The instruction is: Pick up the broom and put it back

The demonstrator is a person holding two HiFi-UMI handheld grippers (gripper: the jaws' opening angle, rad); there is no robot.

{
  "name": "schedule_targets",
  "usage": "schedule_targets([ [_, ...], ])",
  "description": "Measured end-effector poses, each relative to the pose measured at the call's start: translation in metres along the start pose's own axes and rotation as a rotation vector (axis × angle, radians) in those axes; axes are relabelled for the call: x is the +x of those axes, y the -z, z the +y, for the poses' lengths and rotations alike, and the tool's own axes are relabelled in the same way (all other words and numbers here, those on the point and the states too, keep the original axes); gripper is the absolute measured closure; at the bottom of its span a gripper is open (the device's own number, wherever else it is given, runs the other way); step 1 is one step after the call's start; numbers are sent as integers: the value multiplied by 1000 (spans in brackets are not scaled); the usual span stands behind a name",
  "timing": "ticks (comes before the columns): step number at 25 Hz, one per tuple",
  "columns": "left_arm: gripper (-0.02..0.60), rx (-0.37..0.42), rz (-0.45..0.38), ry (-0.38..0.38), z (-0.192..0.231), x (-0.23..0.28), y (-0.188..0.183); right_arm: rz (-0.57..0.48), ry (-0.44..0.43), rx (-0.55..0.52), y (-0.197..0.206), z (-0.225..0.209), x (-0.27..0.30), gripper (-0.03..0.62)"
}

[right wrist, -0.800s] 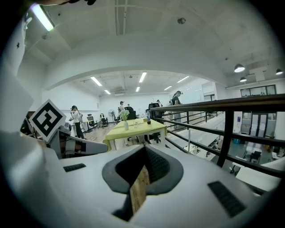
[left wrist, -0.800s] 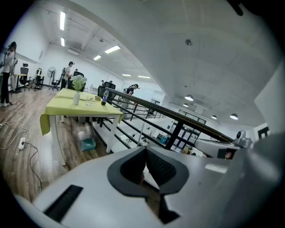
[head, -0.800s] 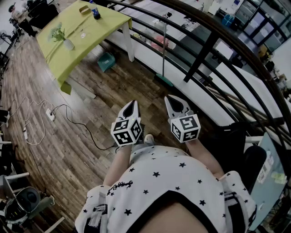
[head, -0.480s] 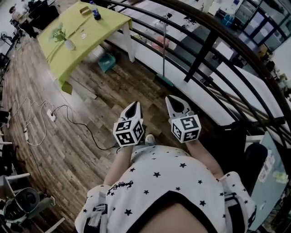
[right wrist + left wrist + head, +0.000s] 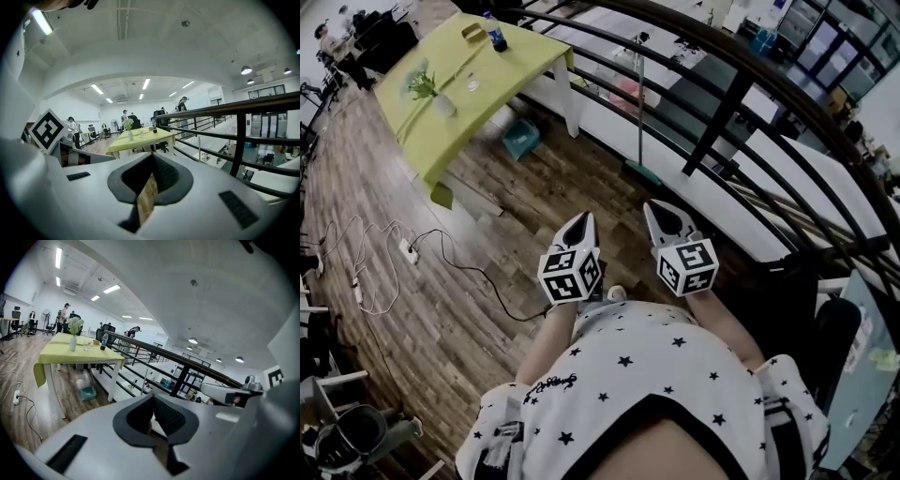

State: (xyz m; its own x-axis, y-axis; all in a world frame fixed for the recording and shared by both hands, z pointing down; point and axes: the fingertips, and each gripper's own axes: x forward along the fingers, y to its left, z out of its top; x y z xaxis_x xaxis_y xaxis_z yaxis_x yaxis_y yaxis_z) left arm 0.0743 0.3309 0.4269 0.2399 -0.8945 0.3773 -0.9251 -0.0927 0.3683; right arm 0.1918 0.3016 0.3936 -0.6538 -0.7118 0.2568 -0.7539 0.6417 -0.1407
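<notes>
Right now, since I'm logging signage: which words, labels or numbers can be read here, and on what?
Nothing legible.
Black-and-white marker cubes: square codes, no letters.
Blue-capped dark bottle on yellow-green table: label too small.
Cursive black print on white star-patterned shirt: too blurred.

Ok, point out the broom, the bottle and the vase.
broom point(image 5: 642, 173), head view, on its green head at the floor.
bottle point(image 5: 495, 36), head view, on its blue body.
vase point(image 5: 442, 105), head view, on its pale body.
</notes>
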Motion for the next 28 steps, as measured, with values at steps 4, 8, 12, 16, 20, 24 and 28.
schedule_targets([
  [4,571,10,13,6,10,1,-4,5,13,11,-1,5,8,600],
  [8,571,-1,22,-2,18,-2,-4,23,3,-10,-2,13,11,600],
  [12,571,-9,23,-10,24,2,-6,34,-10,-11,-3,14,19,600],
  [16,571,-18,24,-16,29,7,-7,46,-26,-20,-2,14,30,600],
  [20,571,-24,25,-30,39,19,-13,42,-44,-24,-8,11,49,600],
  [24,571,-20,28,-43,50,36,-23,35,-46,-17,-13,0,74,600],
  [28,571,-3,35,-47,60,56,-35,28,-40,-5,-20,-13,98,600],
])
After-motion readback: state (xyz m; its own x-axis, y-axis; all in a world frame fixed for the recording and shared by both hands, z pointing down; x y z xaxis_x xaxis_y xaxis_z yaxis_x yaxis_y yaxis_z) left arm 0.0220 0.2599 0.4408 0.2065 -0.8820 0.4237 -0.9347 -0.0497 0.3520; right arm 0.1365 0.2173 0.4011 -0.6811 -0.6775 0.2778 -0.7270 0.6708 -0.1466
